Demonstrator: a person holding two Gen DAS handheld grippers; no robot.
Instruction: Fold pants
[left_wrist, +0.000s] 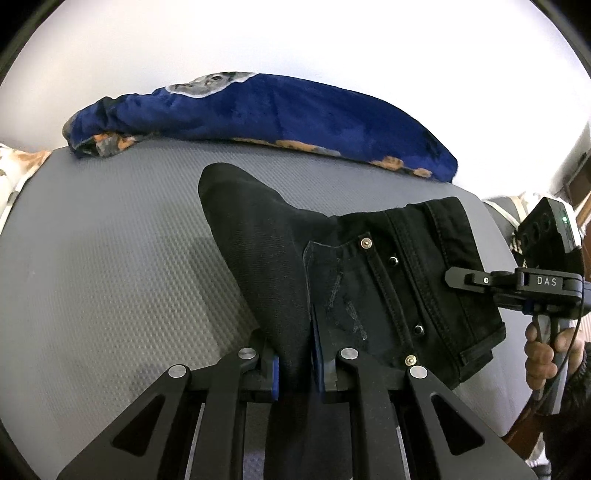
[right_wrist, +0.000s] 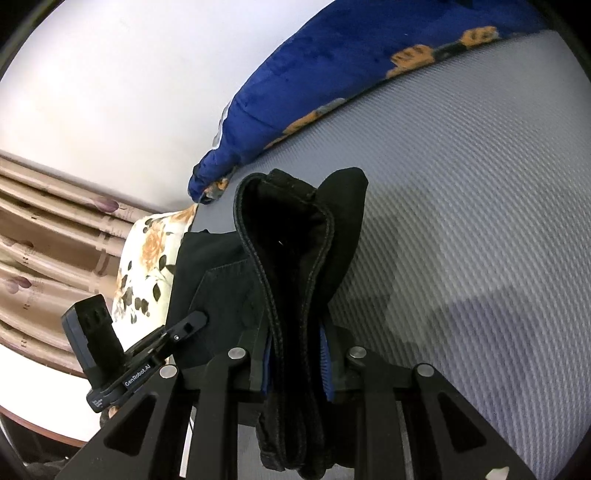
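Observation:
Black pants (left_wrist: 351, 266) hang lifted above a grey textured mat (left_wrist: 110, 258). My left gripper (left_wrist: 297, 365) is shut on the pants' fabric beside the button fly, blue pads pressing both sides. My right gripper (right_wrist: 297, 362) is shut on a thick fold of the pants' waistband (right_wrist: 291, 258), which rises between its fingers. The right gripper also shows at the right of the left wrist view (left_wrist: 458, 277), clamped on the waistband edge. The left gripper shows at the left of the right wrist view (right_wrist: 199, 318), touching the pants. The pant legs below are hidden.
A rolled blue blanket (left_wrist: 258, 114) with orange patches lies along the mat's far edge. A floral pillow (right_wrist: 147, 258) and beige curtains (right_wrist: 48, 236) lie beyond the mat's side. A white wall is behind. A hand (left_wrist: 543, 354) holds the right gripper's handle.

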